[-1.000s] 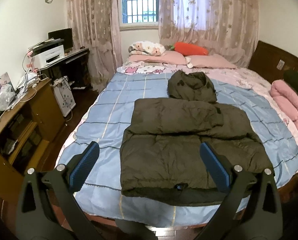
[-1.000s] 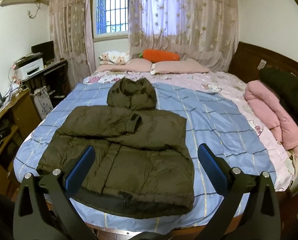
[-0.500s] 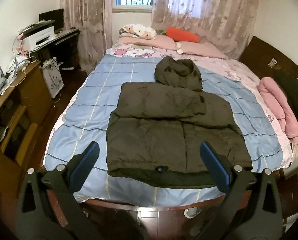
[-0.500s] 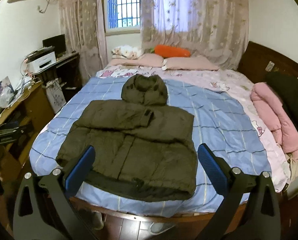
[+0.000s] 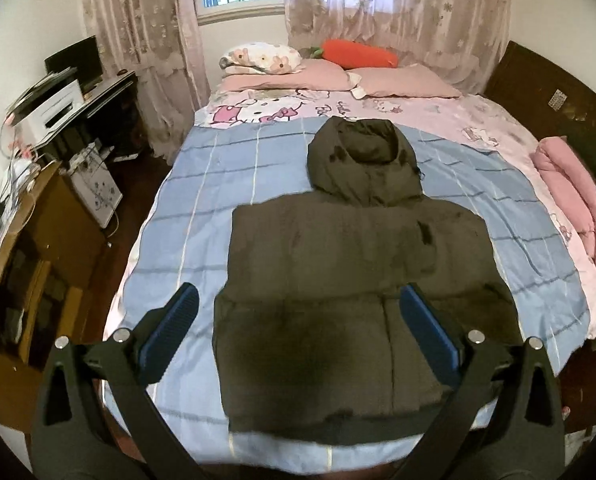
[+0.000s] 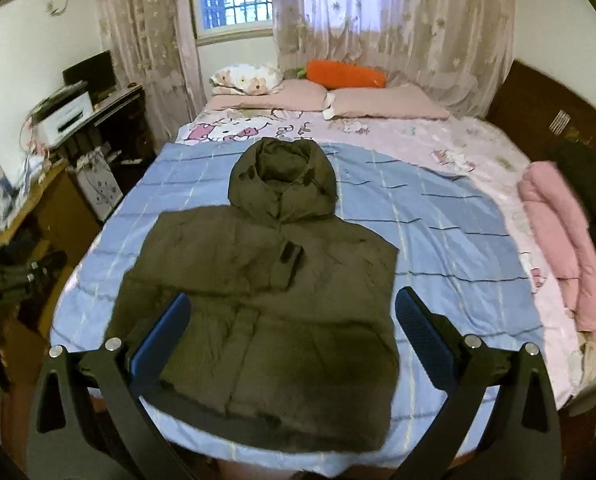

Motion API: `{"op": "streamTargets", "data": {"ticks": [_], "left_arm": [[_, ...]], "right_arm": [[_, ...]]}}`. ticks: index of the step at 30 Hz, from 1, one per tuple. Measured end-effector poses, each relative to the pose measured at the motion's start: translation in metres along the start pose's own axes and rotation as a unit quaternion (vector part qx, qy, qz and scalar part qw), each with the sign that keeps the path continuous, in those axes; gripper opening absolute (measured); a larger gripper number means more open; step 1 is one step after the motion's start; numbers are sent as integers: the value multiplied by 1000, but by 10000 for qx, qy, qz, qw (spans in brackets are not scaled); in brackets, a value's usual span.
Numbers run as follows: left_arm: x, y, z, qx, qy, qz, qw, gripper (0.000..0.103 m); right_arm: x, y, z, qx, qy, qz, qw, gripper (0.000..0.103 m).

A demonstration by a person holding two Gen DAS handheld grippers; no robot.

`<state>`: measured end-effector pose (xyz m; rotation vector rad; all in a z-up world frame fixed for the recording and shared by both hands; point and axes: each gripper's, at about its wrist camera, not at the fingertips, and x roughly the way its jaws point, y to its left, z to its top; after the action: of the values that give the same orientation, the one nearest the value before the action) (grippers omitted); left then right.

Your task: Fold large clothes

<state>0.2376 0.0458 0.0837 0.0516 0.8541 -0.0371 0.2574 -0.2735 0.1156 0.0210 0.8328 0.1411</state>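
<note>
A dark olive hooded puffer jacket (image 5: 350, 280) lies flat on the blue checked blanket (image 5: 202, 208) of the bed, hood toward the pillows, both sleeves folded across its chest. In the right wrist view the same jacket (image 6: 266, 304) fills the middle. My left gripper (image 5: 298, 332) hovers open above the jacket's lower half, its blue pads wide apart and holding nothing. My right gripper (image 6: 290, 332) is also open over the jacket's hem area, empty.
Pink pillows (image 5: 402, 80) and an orange carrot cushion (image 5: 358, 53) lie at the head of the bed. Pink folded clothing (image 6: 558, 240) sits on the right side. A wooden desk (image 5: 30, 248) and a printer (image 5: 54, 110) stand left of the bed.
Both grippers have moved forward and lower over the foot of the bed, so the jacket looks larger and closer. The jacket itself has not moved.
</note>
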Motion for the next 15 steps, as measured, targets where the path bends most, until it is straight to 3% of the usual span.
{"op": "streamTargets", "data": {"ticks": [4, 6, 10, 15], "left_arm": [[27, -5, 34, -28, -148, -113, 9998, 101], [36, -4, 39, -234, -233, -385, 9987, 101], [56, 0, 29, -561, -465, -925, 9930, 101], [79, 4, 18, -464, -1021, -854, 9900, 101]], "right_arm": [[50, -4, 55, -28, 99, 60, 9999, 102], [75, -4, 76, -32, 128, -11, 9999, 102], [139, -2, 111, -121, 268, -187, 9994, 102], [219, 2, 147, -212, 498, -382, 9978, 102]]}}
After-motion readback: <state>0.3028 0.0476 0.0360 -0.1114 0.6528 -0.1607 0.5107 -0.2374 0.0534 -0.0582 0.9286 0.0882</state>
